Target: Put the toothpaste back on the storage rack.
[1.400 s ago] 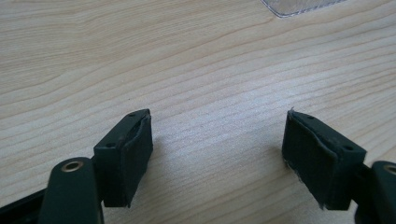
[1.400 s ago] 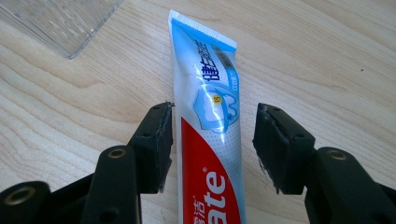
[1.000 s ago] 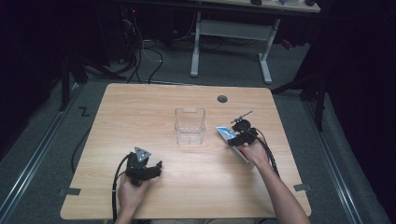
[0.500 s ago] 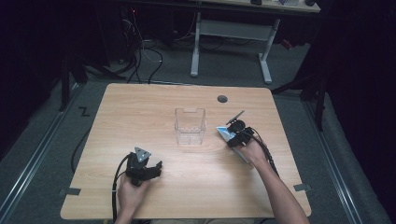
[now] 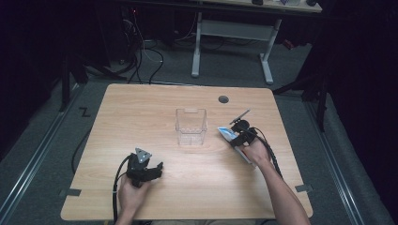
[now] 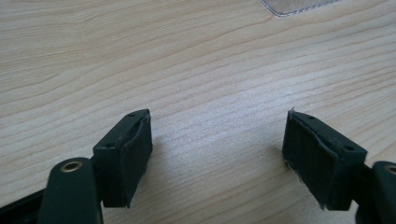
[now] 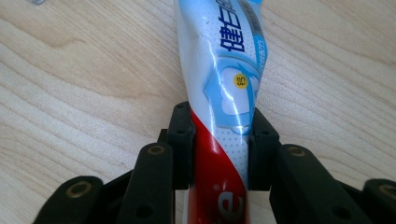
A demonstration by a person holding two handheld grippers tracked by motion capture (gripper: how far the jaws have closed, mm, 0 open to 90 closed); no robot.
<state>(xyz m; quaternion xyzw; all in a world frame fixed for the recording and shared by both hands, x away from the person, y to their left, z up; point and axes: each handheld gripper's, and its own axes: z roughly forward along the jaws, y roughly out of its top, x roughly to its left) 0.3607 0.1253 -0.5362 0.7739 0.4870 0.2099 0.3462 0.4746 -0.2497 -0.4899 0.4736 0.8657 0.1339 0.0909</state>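
Observation:
A red, white and blue toothpaste tube lies on the wooden table, right of the middle. My right gripper is shut on it: its jaws have just been closing and the pads press the tube's sides. In the high view the tube's flat end pokes out to the left of that gripper. A clear plastic container stands upright at the table's middle, a little left of the tube. My left gripper rests near the front left, open, with bare wood between its jaws.
A round cable hole sits near the table's far edge. A corner of the clear container shows at the top of the left gripper view. Beyond the table stand a white desk frame and loose cables on the floor.

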